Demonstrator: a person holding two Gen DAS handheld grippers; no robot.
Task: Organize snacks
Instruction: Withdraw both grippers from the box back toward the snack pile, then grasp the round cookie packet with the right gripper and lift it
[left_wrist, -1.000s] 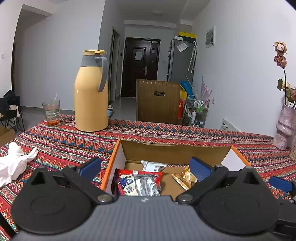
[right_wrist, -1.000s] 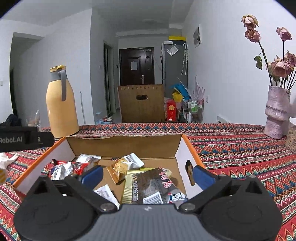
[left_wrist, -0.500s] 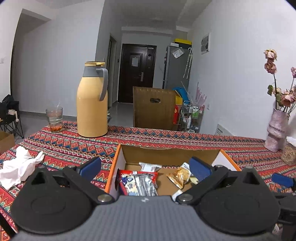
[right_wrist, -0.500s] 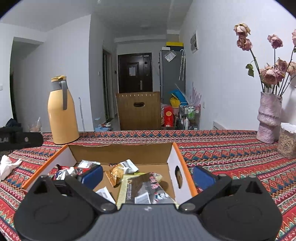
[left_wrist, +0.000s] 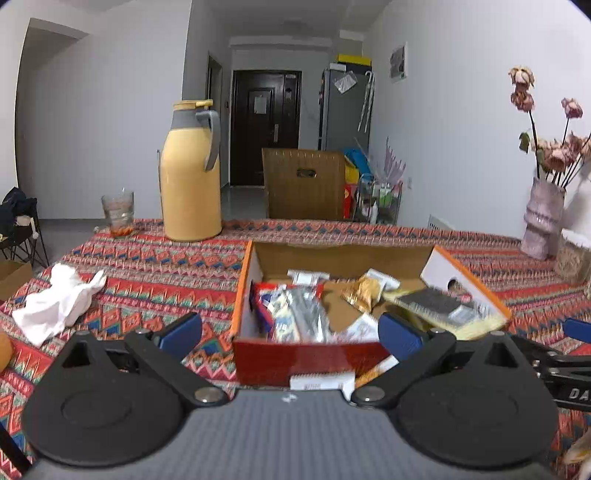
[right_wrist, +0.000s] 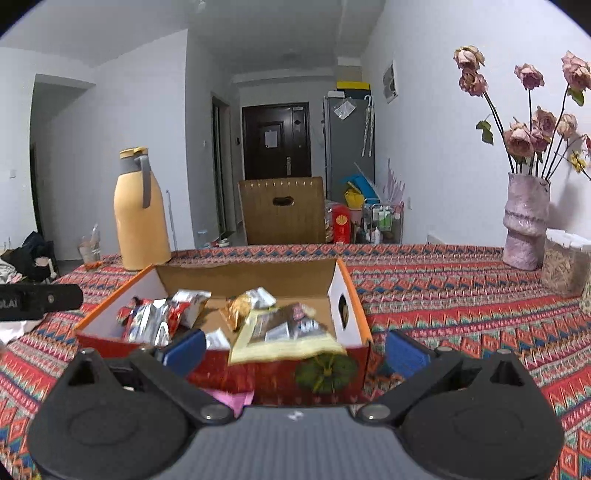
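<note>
An open red and orange cardboard box (left_wrist: 295, 360) sits on the patterned tablecloth and holds several snack packets (left_wrist: 295, 314). It also shows in the right wrist view (right_wrist: 258, 373), with a yellow-edged dark packet (right_wrist: 288, 336) lying over its front wall. A white packet (left_wrist: 319, 380) lies on the cloth in front of the box. My left gripper (left_wrist: 290, 332) is open and empty, just in front of the box. My right gripper (right_wrist: 293, 350) is open and empty, in front of the box's right half.
A yellow thermos (left_wrist: 192, 173) and a glass (left_wrist: 118, 214) stand at the back left. A white crumpled cloth (left_wrist: 55, 299) lies to the left. A pink vase with dried roses (right_wrist: 524, 221) and a clear container (right_wrist: 565, 262) stand at the right. A pink item (right_wrist: 229, 397) lies before the box.
Both grippers have pulled back and up from the box, so its red front wall now shows. Both stay open and empty.
</note>
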